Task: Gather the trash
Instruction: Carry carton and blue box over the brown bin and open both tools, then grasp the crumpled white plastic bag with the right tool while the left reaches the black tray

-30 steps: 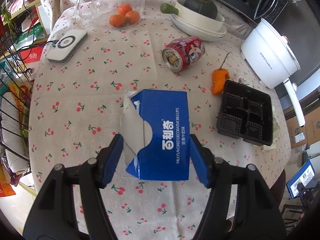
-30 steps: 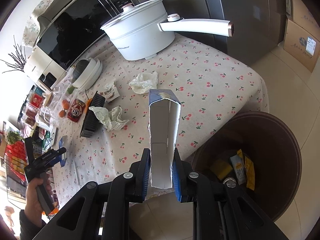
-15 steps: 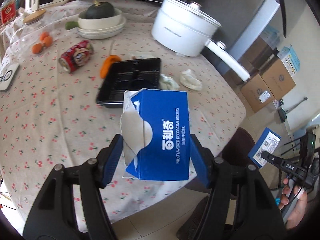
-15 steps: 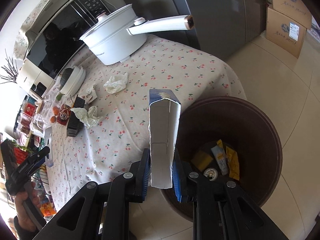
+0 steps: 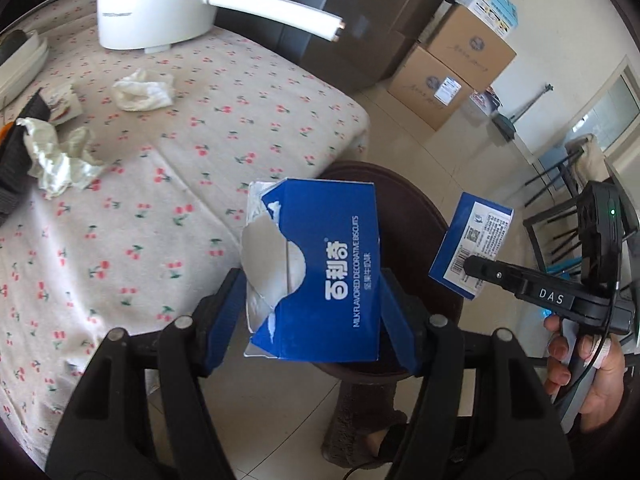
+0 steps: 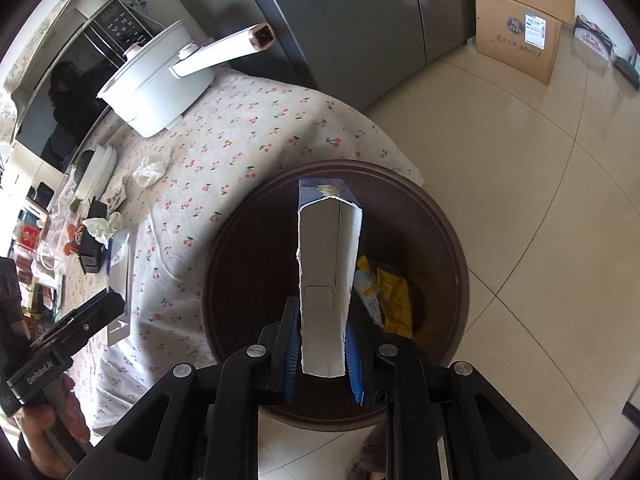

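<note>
Left gripper (image 5: 314, 308): clamped across the wide faces of a torn blue biscuit box (image 5: 320, 268), 1 blue pad on each side.
Blue biscuit box: open torn end at 10 o'clock, white lettering up, held in the air over the near rim of the trash bin (image 5: 420, 208), at the table's edge.
Right gripper (image 6: 322, 354): jaws nearly together, pinching the narrow sides of a second blue box (image 6: 326, 276).
Second blue box: stands upright in the jaws with its pale open side toward the camera, directly above the bin's mouth; from the left wrist it shows at 3 o'clock.
Trash bin: round, dark brown, on the tiled floor against the table; yellow wrappers (image 6: 390, 296) lie inside at 3 o'clock of the held box.
Table (image 5: 120, 240): cherry-print cloth at 9 o'clock.
Still on the table: 2 crumpled tissues (image 5: 142, 90), a black tray (image 5: 14, 160), a white pot (image 5: 156, 4) at 11 o'clock.
Hand (image 5: 588, 364): grips the right gripper's handle at 4 o'clock.
</note>
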A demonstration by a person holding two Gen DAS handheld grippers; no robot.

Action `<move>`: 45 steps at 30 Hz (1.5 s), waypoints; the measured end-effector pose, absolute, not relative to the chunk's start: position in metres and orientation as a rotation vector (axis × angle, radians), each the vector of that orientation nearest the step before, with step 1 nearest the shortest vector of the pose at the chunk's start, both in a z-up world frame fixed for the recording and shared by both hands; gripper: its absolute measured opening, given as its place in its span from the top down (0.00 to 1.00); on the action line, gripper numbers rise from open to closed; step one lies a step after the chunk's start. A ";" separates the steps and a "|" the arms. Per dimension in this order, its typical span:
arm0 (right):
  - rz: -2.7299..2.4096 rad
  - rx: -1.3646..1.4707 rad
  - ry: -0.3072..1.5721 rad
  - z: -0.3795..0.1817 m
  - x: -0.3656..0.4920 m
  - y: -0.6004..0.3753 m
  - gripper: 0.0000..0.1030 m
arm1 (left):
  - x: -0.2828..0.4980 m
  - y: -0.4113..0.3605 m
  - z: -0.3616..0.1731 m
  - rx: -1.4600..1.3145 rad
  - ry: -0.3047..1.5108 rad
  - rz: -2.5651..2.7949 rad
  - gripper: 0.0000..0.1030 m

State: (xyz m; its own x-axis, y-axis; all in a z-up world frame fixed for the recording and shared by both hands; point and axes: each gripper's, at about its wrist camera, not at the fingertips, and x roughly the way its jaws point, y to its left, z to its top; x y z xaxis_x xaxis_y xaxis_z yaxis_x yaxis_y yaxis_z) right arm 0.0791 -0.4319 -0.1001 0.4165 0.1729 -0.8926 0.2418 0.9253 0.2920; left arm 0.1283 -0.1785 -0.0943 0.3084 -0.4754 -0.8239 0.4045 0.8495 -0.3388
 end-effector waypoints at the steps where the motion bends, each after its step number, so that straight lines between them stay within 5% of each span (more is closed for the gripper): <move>1: -0.051 0.408 1.152 -0.102 0.076 -0.436 0.79 | 0.128 -0.186 -0.097 -0.065 1.117 -0.593 0.34; 5: -0.076 0.410 1.171 -0.111 0.067 -0.452 0.79 | 0.127 -0.202 -0.102 -0.053 1.105 -0.641 0.28; 9: -0.087 0.413 1.182 -0.115 0.064 -0.460 0.78 | 0.126 -0.207 -0.102 0.035 1.080 -0.599 0.01; 25: -0.031 0.372 1.200 -0.113 0.081 -0.429 0.76 | 0.137 -0.130 -0.086 -0.008 1.068 -0.429 0.01; 26: -0.037 0.381 1.203 -0.113 0.083 -0.429 0.72 | 0.138 -0.123 -0.083 -0.016 1.064 -0.422 0.01; 28: -0.062 0.413 1.207 -0.113 0.085 -0.429 0.32 | 0.137 -0.110 -0.078 -0.026 1.057 -0.407 0.01; 29: -0.074 0.433 1.197 -0.112 0.086 -0.428 0.26 | 0.138 -0.104 -0.076 -0.030 1.054 -0.400 0.01; 45: -0.019 0.365 1.191 -0.092 0.125 -0.350 0.17 | 0.138 0.006 -0.058 -0.094 1.028 -0.258 0.01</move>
State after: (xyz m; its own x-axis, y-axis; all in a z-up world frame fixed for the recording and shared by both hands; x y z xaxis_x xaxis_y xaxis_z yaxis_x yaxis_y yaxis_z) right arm 0.1253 -0.3503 -0.0920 0.3776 0.1758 -0.9091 0.2051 0.9415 0.2673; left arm 0.1383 0.0061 -0.0575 0.4896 -0.2561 -0.8335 0.1679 0.9657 -0.1981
